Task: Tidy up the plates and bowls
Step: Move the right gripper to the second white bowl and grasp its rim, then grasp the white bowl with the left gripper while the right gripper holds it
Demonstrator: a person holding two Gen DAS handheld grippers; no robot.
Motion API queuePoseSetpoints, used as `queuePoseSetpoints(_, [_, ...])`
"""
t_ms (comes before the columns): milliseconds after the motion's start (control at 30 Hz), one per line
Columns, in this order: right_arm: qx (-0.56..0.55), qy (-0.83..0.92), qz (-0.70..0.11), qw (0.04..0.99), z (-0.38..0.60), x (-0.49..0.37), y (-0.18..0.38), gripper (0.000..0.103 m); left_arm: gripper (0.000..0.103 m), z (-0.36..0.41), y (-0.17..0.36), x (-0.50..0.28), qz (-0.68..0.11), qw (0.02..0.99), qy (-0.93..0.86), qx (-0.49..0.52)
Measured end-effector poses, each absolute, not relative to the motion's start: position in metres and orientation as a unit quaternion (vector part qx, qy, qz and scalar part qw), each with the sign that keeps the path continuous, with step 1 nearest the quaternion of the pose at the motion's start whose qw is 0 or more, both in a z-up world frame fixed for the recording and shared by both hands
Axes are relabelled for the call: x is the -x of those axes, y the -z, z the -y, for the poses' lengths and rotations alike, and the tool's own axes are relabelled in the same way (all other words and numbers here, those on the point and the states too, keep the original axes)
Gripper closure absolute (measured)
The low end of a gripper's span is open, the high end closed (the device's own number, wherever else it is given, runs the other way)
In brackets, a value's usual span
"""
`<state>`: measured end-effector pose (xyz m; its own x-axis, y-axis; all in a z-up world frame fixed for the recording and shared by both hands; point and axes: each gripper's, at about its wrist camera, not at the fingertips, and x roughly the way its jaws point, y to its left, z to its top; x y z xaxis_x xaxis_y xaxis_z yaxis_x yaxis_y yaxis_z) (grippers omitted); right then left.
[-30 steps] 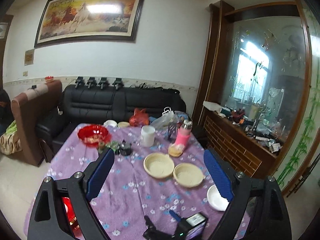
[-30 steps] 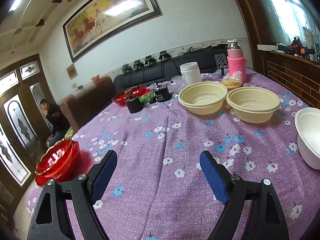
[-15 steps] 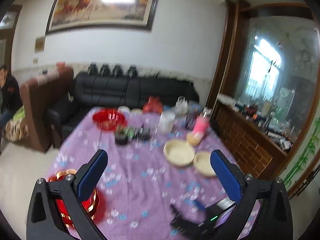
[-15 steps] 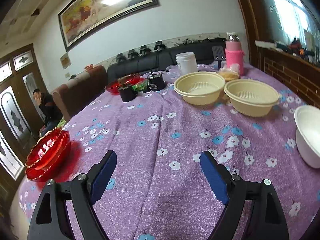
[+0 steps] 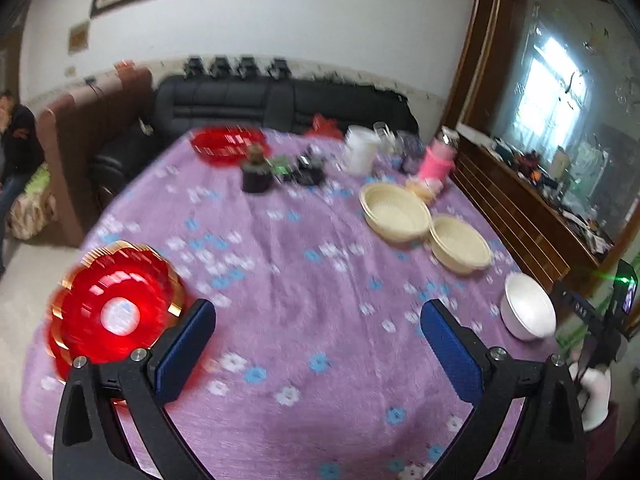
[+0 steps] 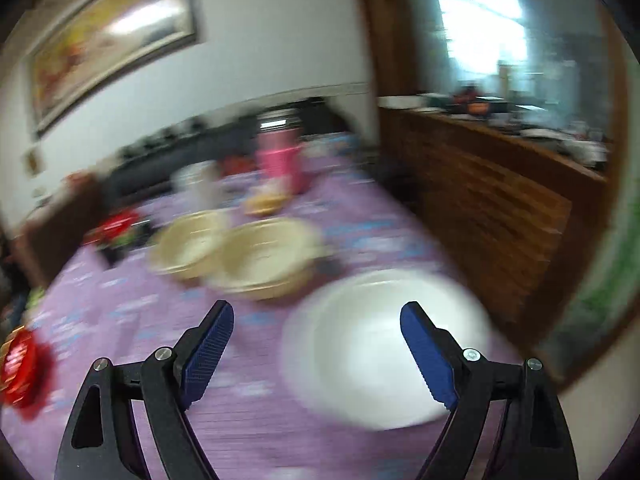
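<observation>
A round counter (image 5: 320, 320) draped in purple cloth with small blue and white flowers, seen from 2 handheld grippers. Right gripper (image 6: 316, 332) low over the cloth, its blue-padded fingers (image 6: 208, 344) spread wide apart and holding nothing. White bowl (image 6: 384, 360) directly ahead of it and a little to the right, upright, mouth up, near rim lying between the 2 finger tips without visibly touching either; blur hides the exact gap. Round, so no long axis to line up with; judged to need only a short push forward and down to straddle the rim. Left gripper (image 5: 318, 332) higher and farther back, fingers (image 5: 184, 348) also wide apart and empty, with the same white bowl (image 5: 528, 306) well off to its right near the counter edge, so the right gripper is clearly the nearer one. Bowl plain, smooth, glossy white, deep-sided, apparently empty. Beyond it, 2 cream bowls (image 5: 424, 224) side by side, nearly touching, ribbed inside. Red scalloped plates (image 5: 116, 312) with gold rims stacked at the left edge of the counter, just beside the left gripper's left finger. Farther back, a red dish (image 5: 228, 144), a white jar (image 5: 360, 154) and a pink bottle (image 5: 436, 160). Both views smeared by motion.
</observation>
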<state>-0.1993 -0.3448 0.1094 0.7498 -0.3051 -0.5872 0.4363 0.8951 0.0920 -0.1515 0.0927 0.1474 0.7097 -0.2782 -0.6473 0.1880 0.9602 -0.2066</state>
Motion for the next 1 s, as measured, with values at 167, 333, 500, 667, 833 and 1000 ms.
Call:
queuePoseSetpoints(167, [-0.174, 0.238, -0.361, 0.885, 0.416, 0.199, -0.075, 0.023, 0.001, -0.065, -0.127, 0.142, -0.391, 0.905, 0.156, 0.065])
queuePoseSetpoints(333, [-0.241, 0.186, -0.394, 0.867, 0.432, 0.19, -0.042, 0.072, 0.001, -0.047, -0.122, 0.143, -0.398, 0.901, 0.167, 0.047])
queuePoseSetpoints(500, [-0.219, 0.105, -0.413, 0.878, 0.391, 0.168, -0.036, 0.086, 0.001, -0.048, -0.116, 0.139, -0.406, 0.899, 0.156, 0.045])
queuePoseSetpoints(667, [-0.216, 0.016, -0.439, 0.872, 0.344, 0.146, -0.031, 0.087, 0.001, -0.051, -0.106, 0.133, -0.422, 0.891, 0.156, 0.061])
queuePoseSetpoints(833, [-0.238, -0.094, -0.452, 0.855, 0.29, 0.127, -0.023, 0.087, 0.001, -0.045, -0.094, 0.13, -0.435, 0.885, 0.157, 0.055])
queuePoseSetpoints(1000, [-0.214, -0.149, -0.467, 0.845, 0.233, 0.114, -0.019, 0.087, 0.001, -0.043, -0.076, 0.121, -0.451, 0.878, 0.147, 0.056])
